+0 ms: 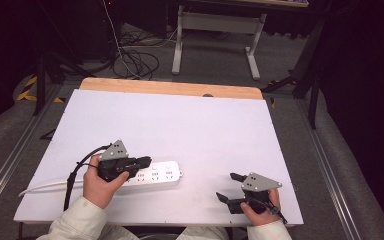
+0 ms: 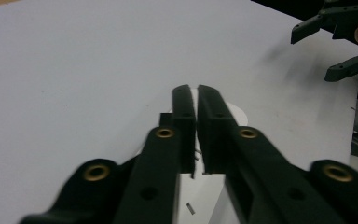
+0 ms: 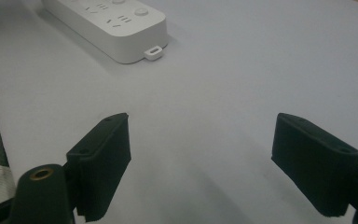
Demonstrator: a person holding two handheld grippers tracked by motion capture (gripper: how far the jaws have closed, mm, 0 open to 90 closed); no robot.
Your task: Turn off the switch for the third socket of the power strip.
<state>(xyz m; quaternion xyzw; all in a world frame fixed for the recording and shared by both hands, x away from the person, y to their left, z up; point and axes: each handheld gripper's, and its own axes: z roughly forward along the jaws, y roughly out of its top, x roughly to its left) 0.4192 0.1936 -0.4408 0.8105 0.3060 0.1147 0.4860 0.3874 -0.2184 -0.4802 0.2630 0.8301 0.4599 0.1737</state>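
Note:
A white power strip [image 1: 161, 174] lies on the white table [image 1: 180, 120] at the front left, its white cord [image 1: 45, 186] running off to the left. My left gripper [image 1: 147, 161] hovers over the strip's left half, pointing right. In the left gripper view its jaws [image 2: 196, 93] stand shut with only a hairline gap and nothing seen between them, above the strip [image 2: 205, 205]. My right gripper [image 1: 226, 186] rests near the front right edge, wide open and holding nothing [image 3: 200, 163]. The strip's end [image 3: 116, 28] lies ahead of it, and the right gripper [image 2: 324, 49] also appears far off.
A wooden strip [image 1: 170, 87] borders the table's far edge. Beyond it stand white desk legs [image 1: 252, 60] and loose cables [image 1: 135, 60] on the grey floor. Bare white tabletop spreads across the middle and back.

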